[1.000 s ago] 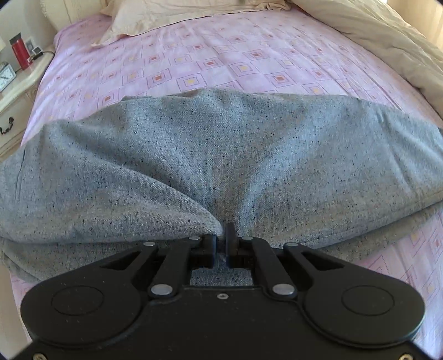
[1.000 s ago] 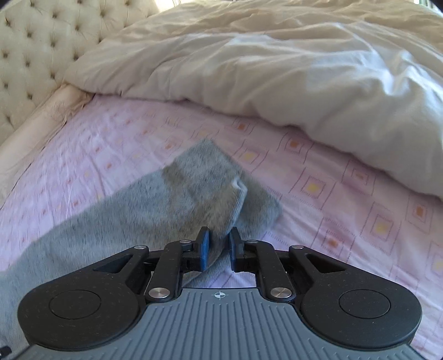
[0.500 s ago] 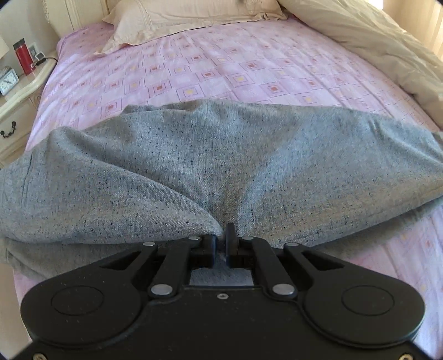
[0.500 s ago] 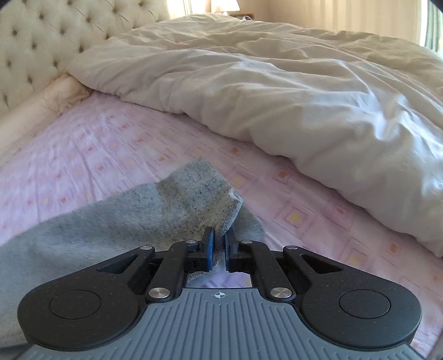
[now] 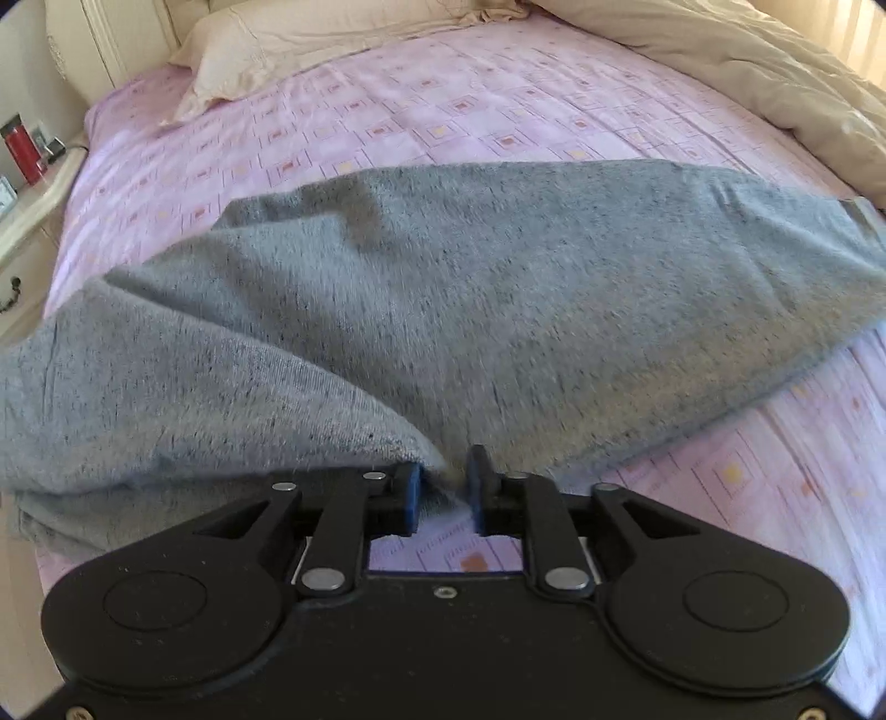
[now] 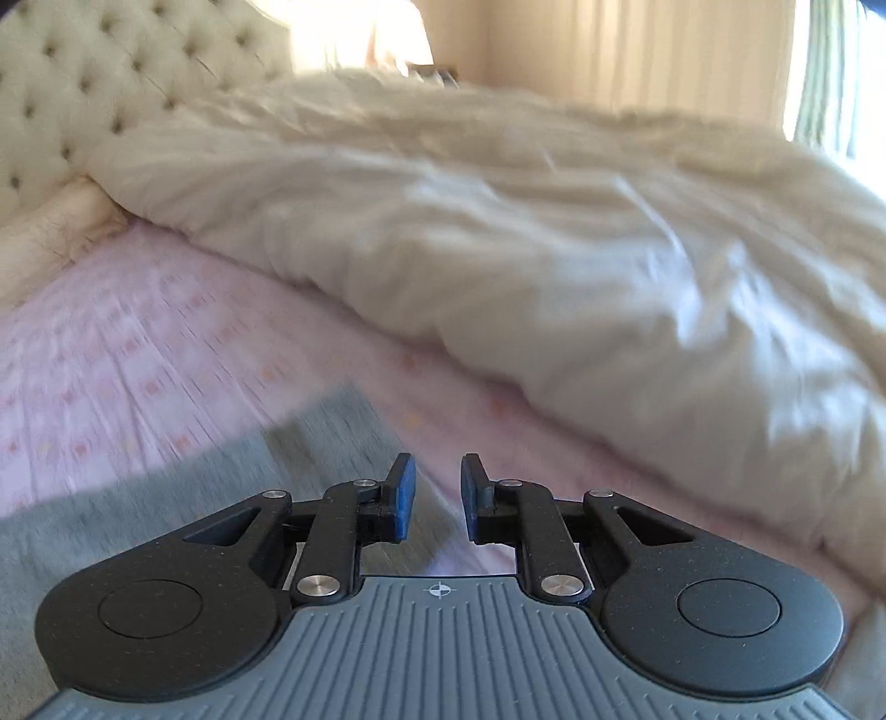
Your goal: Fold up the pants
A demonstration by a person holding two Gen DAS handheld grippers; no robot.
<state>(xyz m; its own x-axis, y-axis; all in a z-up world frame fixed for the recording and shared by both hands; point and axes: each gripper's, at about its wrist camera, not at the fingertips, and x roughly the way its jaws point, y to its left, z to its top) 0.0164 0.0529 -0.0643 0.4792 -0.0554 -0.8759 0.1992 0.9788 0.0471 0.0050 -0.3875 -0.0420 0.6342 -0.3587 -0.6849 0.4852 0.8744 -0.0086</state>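
Left tool (image 5: 446,487): jaws just opened to narrow gap, fold of grey pants (image 5: 470,310) lying loose between pads, not pinched. Pants spread folded across pink patterned sheet (image 5: 443,127) of bed. Beyond: pillow (image 5: 310,50), cream duvet (image 5: 747,72). Far left: nightstand (image 5: 27,216) with red bottle (image 5: 19,149).

Right tool (image 6: 434,493): jaws just parted, narrow gap, nothing between pads; pants end (image 6: 166,498) below left pad, blurred. Behind: duvet, tufted headboard (image 6: 111,83).

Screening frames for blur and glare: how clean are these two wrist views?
Left wrist view: pants smeared near the jaws, bedsheet fairly sharp, fisheye bending at the edges. Right wrist view: heavy motion blur across the duvet; window blown out.
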